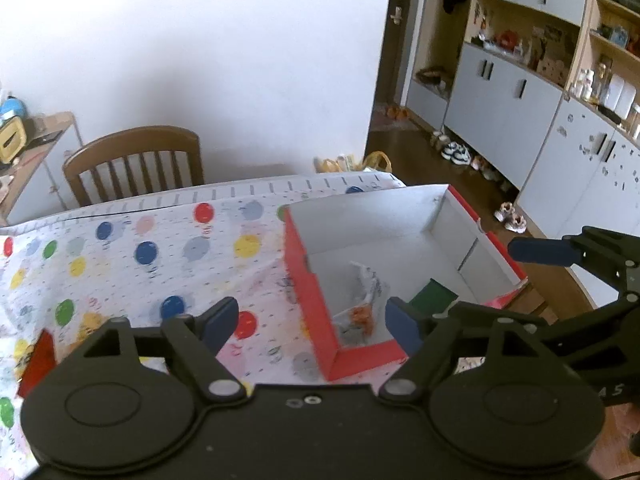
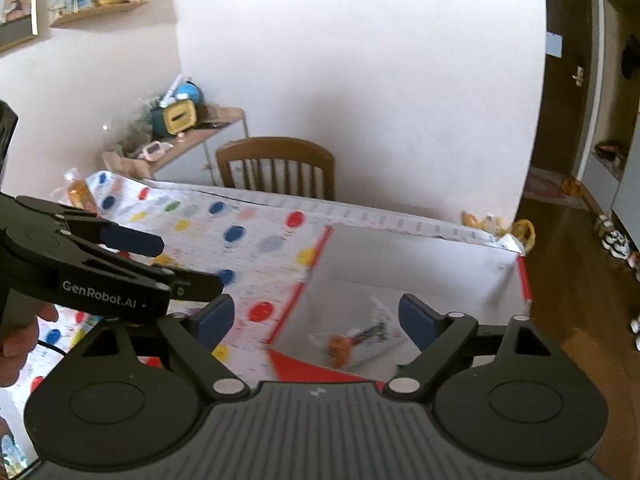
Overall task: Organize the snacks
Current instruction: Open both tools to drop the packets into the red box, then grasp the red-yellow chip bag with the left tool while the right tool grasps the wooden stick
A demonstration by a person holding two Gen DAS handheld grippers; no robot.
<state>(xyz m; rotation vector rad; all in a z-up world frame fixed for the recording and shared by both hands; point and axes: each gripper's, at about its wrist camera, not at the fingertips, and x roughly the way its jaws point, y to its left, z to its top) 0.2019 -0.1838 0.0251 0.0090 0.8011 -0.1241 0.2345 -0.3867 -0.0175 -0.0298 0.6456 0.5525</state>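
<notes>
A red cardboard box (image 1: 306, 264) with a white inside stands at the right end of the table. In it lie a clear snack packet with orange pieces (image 1: 362, 308) and a dark green packet (image 1: 432, 298). My left gripper (image 1: 312, 322) hovers over the box's near left corner, open, with nothing between its blue pads. My right gripper's upper pad (image 1: 536, 250) shows over the box's right wall. In the right wrist view, my right gripper (image 2: 316, 318) is open and empty above the box (image 2: 316, 256) and the packet (image 2: 360, 336). The left gripper (image 2: 188, 264) is to its left.
A balloon-print tablecloth (image 1: 160, 248) covers the table. A red packet (image 1: 38, 360) lies near its left front. A wooden chair (image 1: 136, 164) stands behind the table. A bag of orange snacks (image 2: 78, 192) sits at the far left corner. A hand (image 2: 20, 340) holds the left gripper.
</notes>
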